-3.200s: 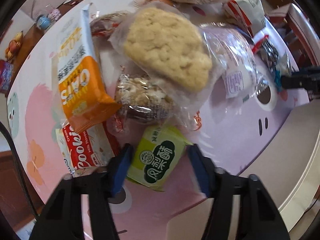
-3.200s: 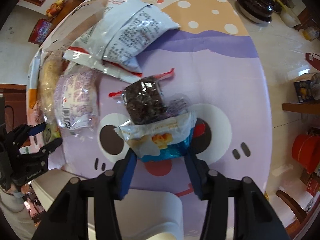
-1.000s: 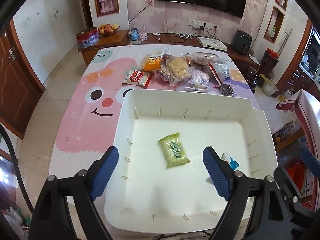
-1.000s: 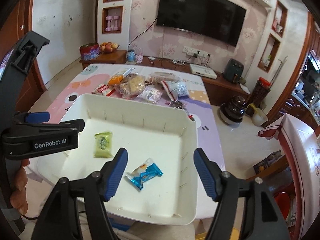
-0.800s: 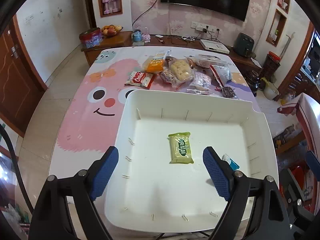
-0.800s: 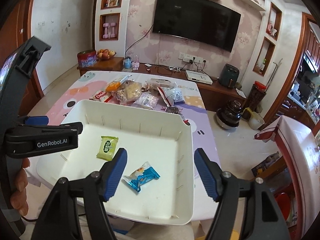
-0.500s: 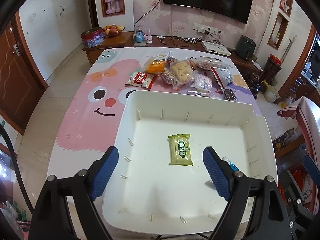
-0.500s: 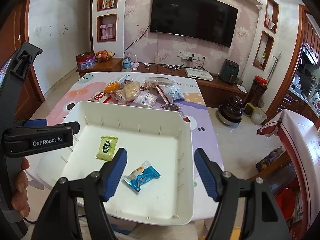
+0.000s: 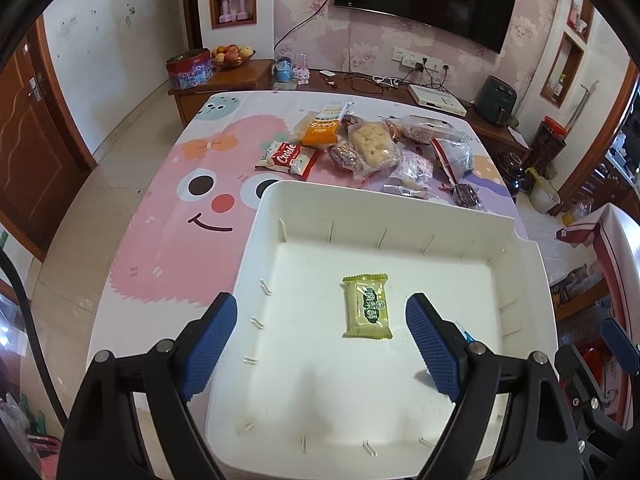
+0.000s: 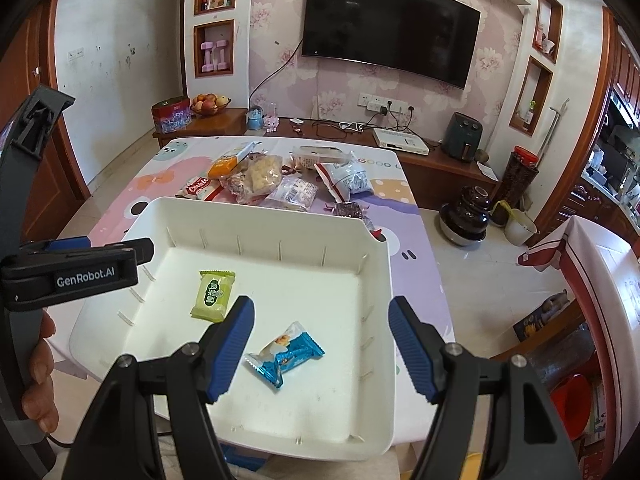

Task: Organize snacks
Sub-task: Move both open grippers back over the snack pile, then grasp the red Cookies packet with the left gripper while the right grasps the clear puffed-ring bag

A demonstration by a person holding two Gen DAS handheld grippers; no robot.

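Plastic, white and smooth, made up the square bin (image 9: 256, 240), its walls lined inside with short thin ribs and its rim rounded at the corners. It sat at the near end of a table (image 9: 160, 220) covered by a glossy cartoon-print cloth in pink and lilac. Two snacks lay flat on the bin floor, well apart from each other: a green pack (image 9: 368, 306), rectangular with crimped ends, and a blue pack (image 10: 285, 354), shiny foil with zigzag-cut ends. The left gripper (image 9: 322, 344) hung above the bin with its ribbed blue pads (image 9: 208, 346) spread wide and nothing between them at their height; in its view the green pack showed below, between the pads and nearer the right one. The right gripper (image 10: 322, 346) was likewise parted and empty, with the blue pack below, nearer its left pad. Beyond the bin, at the table's far half, lay a loose heap of wrapped snacks: a red-and-white cookie pack (image 9: 287, 157), an orange pack (image 9: 322, 130), a pale lumpy cake in clear film (image 9: 371, 145), and a dark brownie in clear wrap (image 9: 466, 195).
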